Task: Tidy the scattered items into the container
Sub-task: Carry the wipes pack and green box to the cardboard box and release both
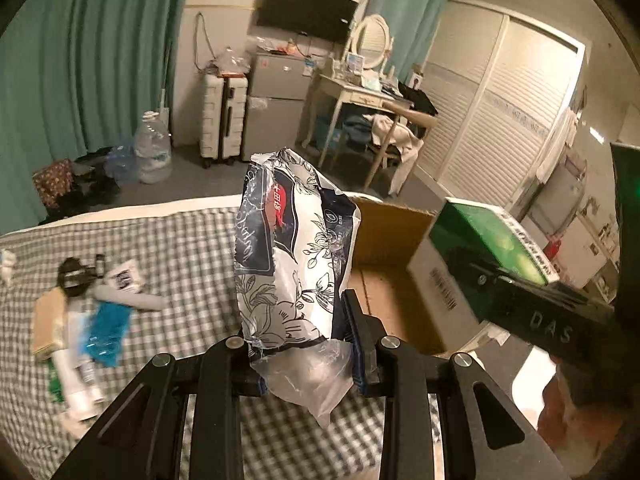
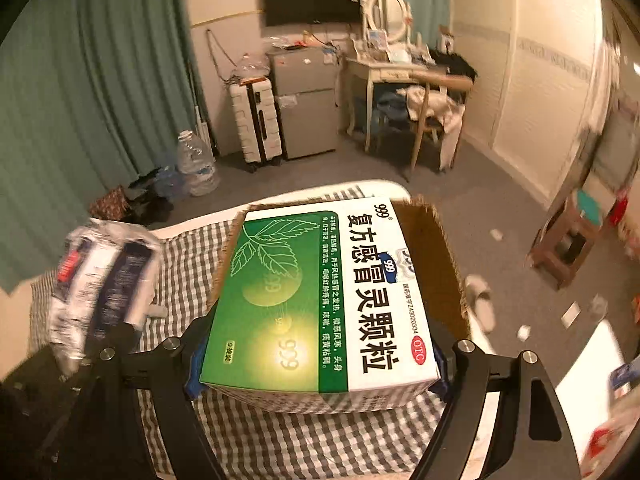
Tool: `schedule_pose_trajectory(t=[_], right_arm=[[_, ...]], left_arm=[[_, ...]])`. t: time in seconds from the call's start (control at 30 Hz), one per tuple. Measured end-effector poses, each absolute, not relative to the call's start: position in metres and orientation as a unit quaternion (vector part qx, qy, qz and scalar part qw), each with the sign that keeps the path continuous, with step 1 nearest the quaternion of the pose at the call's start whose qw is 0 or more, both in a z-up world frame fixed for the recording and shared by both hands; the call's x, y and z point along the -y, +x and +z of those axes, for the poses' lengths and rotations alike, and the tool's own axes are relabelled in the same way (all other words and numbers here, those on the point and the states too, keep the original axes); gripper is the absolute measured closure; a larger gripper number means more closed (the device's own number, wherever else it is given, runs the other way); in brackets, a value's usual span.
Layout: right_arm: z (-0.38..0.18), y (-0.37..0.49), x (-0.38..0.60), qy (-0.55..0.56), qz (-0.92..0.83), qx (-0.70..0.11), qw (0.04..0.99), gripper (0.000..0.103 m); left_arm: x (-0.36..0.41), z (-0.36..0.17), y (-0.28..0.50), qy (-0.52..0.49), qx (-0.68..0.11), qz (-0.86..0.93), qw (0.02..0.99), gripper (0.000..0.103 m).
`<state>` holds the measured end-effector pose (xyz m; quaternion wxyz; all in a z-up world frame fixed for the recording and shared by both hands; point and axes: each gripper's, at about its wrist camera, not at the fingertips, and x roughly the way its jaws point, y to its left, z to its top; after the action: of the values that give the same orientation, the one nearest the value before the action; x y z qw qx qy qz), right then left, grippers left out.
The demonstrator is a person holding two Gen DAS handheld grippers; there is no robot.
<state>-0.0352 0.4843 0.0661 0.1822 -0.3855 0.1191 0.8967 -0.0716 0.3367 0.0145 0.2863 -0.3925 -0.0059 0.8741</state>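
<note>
Left gripper was clamped on a floral tissue pack, held upright above the checked bedspread. Right gripper was closed around a green medicine box, over the cardboard box beyond. Neither item was in yet, judging by height. Farther left, a pile of tubes, a blue packet and small bits lay on the bed, so most tidying looked left.
</note>
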Motion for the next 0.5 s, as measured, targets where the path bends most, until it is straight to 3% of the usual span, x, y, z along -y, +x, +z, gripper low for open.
schedule_pose_trajectory(t=[0.23,0.37,0.43,0.5], right_arm=[[0.04,-0.052,-0.516,-0.388,0.888,-0.156,0.192,0.023],[0.031,-0.054,-0.526,-0.381,0.888,-0.178,0.188,0.023],[0.03,-0.053,-0.531,-0.371,0.889,-0.188,0.191,0.021],[0.031,-0.049,-0.532,-0.36,0.89,-0.199,0.198,0.018]], left_arm=[[-0.368,-0.017,-0.086,-0.405,-0.004,0.864,0.299,0.073],[-0.38,-0.028,-0.085,-0.408,-0.037,0.858,0.309,0.068],[-0.381,-0.028,-0.086,-0.408,-0.04,0.852,0.324,0.052],[-0.379,-0.026,-0.084,-0.409,-0.027,0.849,0.334,0.014]])
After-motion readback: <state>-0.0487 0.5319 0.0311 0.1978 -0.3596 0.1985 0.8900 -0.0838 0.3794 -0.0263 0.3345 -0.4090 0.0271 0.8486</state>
